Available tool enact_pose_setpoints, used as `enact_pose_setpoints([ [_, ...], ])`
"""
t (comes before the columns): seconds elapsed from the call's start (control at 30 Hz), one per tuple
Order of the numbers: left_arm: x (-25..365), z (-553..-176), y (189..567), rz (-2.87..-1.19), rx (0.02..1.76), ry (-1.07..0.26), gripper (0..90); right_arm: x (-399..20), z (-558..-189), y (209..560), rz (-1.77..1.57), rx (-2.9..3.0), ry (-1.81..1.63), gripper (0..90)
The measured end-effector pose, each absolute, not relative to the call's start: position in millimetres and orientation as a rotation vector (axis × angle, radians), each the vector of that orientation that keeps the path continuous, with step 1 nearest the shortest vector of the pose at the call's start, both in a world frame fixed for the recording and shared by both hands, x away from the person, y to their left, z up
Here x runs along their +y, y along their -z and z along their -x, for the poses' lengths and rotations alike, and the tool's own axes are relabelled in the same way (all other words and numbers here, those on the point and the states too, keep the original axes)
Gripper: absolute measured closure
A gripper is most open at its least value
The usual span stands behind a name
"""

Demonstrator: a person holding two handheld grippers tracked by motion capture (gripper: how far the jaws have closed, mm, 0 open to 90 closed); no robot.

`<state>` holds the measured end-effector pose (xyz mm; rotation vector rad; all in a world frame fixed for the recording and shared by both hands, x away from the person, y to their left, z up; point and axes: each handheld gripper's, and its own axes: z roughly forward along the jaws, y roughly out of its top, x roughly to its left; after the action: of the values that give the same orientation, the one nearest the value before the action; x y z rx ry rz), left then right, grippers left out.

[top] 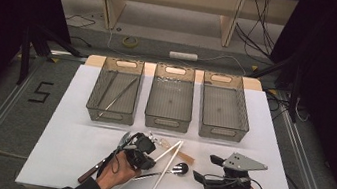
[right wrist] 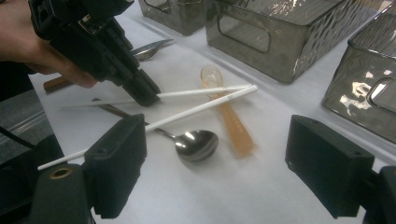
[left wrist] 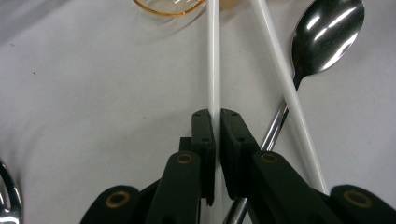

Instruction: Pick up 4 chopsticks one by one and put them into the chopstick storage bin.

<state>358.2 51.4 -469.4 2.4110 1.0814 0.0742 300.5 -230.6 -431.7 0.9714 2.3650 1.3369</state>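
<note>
The left gripper (left wrist: 214, 116), black plastic with brass-coloured pivot pins, has its jaws closed tight on a thin, glossy white plastic chopstick (left wrist: 213, 56), which runs straight up toward twelve o'clock in the left gripper view. A second white chopstick (left wrist: 285, 88) lies just beside it at about two o'clock, crossing over the handle of a polished steel spoon (left wrist: 327, 32). A translucent amber plastic spoon (right wrist: 229, 116) lies under the chopstick tips.

The right gripper (right wrist: 215, 168) hangs with its jaws wide apart and nothing between them, at about four o'clock from the cutlery in the high view. A wooden-handled steel utensil (top: 97, 167) lies at the left hand's eight o'clock.

All of this rests on a smooth matt white board (top: 75, 131). At its twelve o'clock edge stand three smoky translucent plastic bins with rippled walls and cut-out handles (top: 167, 119); the left one holds thin metal pieces. A black "5" (top: 41, 91) is taped on the grey floor at nine o'clock.
</note>
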Motion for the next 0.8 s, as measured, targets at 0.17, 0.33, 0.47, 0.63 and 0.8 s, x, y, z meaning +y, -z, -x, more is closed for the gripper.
enact_pose_setpoints([
  [0.17, 51.8, -357.7, 468.5, -2.407, 1.066, -0.073, 84.2, -230.7, -300.6, 431.6, -0.97, 2.365, -1.34, 21.3],
  [0.33, 51.3, -355.0, 460.7, -2.387, 1.037, -0.112, 84.5, -231.0, -300.6, 431.6, -0.97, 2.365, -1.341, 21.2],
  [0.47, 55.6, -357.1, 456.7, -2.376, 1.039, -0.115, 84.6, -231.3, -300.7, 431.3, -0.969, 2.363, -1.343, 21.2],
  [0.63, 61.9, -359.0, 447.0, -2.347, 1.027, -0.134, 84.6, -231.6, -300.7, 431.2, -0.969, 2.362, -1.345, 21.2],
  [0.8, 69.4, -361.7, 442.0, -2.319, 1.03, -0.135, 84.6, -231.5, -300.3, 431.0, -0.969, 2.361, -1.345, 21.2],
])
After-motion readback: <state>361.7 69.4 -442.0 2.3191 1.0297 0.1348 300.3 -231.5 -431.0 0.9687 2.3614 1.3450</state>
